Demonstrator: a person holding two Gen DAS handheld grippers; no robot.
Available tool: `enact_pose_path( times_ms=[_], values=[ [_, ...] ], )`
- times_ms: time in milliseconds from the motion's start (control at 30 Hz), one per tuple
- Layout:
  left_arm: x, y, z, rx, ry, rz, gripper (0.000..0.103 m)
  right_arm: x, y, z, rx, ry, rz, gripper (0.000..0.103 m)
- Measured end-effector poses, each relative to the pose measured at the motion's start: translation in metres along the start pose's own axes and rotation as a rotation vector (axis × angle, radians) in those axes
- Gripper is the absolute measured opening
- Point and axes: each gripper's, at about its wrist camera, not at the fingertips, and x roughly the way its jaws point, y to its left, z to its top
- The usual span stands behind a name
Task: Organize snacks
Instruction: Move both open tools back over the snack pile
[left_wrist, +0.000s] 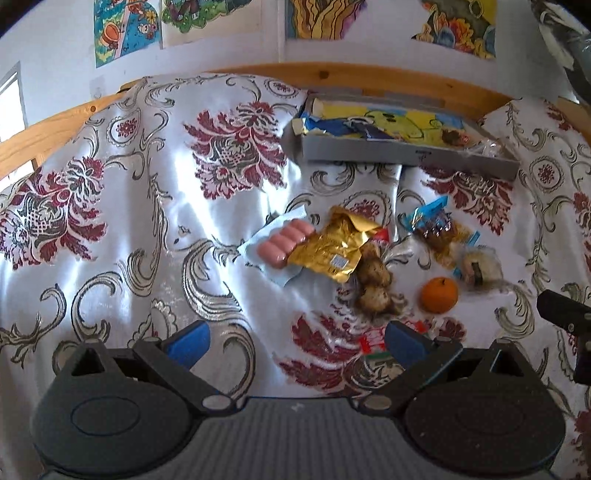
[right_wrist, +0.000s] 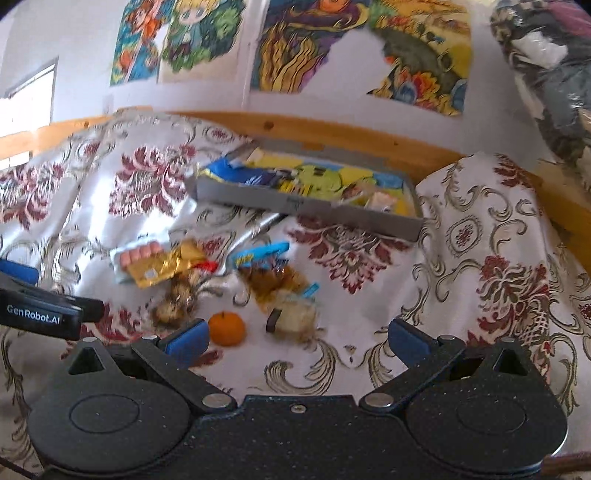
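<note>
On cloth, one orange, one tray

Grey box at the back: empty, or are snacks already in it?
Not empty. The grey box already holds a blue-and-white wrapper and a clear packet.

one orange, one gold packet, one grey tray, four sausages.

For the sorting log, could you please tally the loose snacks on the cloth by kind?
Sausage pack: 1
Gold foil packet: 1
Clear bag of brown pastries: 1
Blue-edged snack bag: 1
Wrapped rice roll: 1
Orange: 1
Total: 6
</note>
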Motion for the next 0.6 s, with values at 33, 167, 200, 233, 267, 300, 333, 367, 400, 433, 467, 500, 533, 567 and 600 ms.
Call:
enact_pose_path(
  times_ms=[33, 167, 200, 233, 267, 300, 333, 367, 400, 433, 467, 500, 533, 567, 600],
  values=[
    [0.001, 0.0, -0.001, 0.0, 0.005, 0.005, 0.102, 0.002, 0.001, 0.0, -0.006, 0.012, 0.002, 0.102],
    [0.006, -0.001, -0.003, 0.004, 0.024, 0.017, 0.102, 0.009, 0.003, -0.001, -0.016, 0.052, 0.004, 0.102],
    [0.007, -0.001, -0.003, 0.006, 0.028, 0.02, 0.102, 0.01, 0.003, -0.001, -0.015, 0.058, 0.005, 0.102],
    [0.008, -0.002, -0.004, 0.007, 0.032, 0.022, 0.102, 0.012, 0.003, 0.0, -0.013, 0.064, 0.007, 0.102],
    [0.009, -0.002, -0.004, 0.008, 0.035, 0.025, 0.102, 0.013, 0.002, 0.0, -0.009, 0.069, 0.008, 0.102],
    [0.009, -0.003, -0.004, 0.008, 0.037, 0.028, 0.102, 0.013, 0.002, 0.0, -0.006, 0.074, 0.009, 0.102],
    [0.01, -0.003, -0.004, 0.009, 0.039, 0.031, 0.102, 0.014, 0.001, 0.0, -0.001, 0.079, 0.01, 0.102],
    [0.011, -0.004, -0.004, 0.01, 0.041, 0.033, 0.102, 0.015, 0.0, 0.0, 0.005, 0.084, 0.012, 0.102],
    [0.011, -0.005, -0.004, 0.012, 0.042, 0.035, 0.102, 0.016, -0.001, 0.0, 0.011, 0.087, 0.014, 0.102],
    [0.012, -0.005, -0.004, 0.014, 0.043, 0.036, 0.102, 0.016, -0.003, 0.0, 0.018, 0.092, 0.015, 0.102],
    [0.013, -0.006, -0.004, 0.017, 0.046, 0.034, 0.102, 0.017, -0.004, 0.0, 0.024, 0.097, 0.018, 0.102],
    [0.015, -0.006, -0.005, 0.021, 0.051, 0.03, 0.102, 0.018, -0.005, 0.0, 0.031, 0.102, 0.02, 0.102],
    [0.016, -0.007, -0.006, 0.024, 0.057, 0.026, 0.102, 0.019, -0.006, 0.0, 0.038, 0.107, 0.021, 0.102],
    [0.017, -0.008, -0.006, 0.027, 0.062, 0.024, 0.102, 0.02, -0.007, 0.0, 0.044, 0.112, 0.022, 0.102],
    [0.018, -0.009, -0.007, 0.029, 0.064, 0.024, 0.102, 0.021, -0.009, 0.0, 0.052, 0.116, 0.023, 0.102]
  ],
)
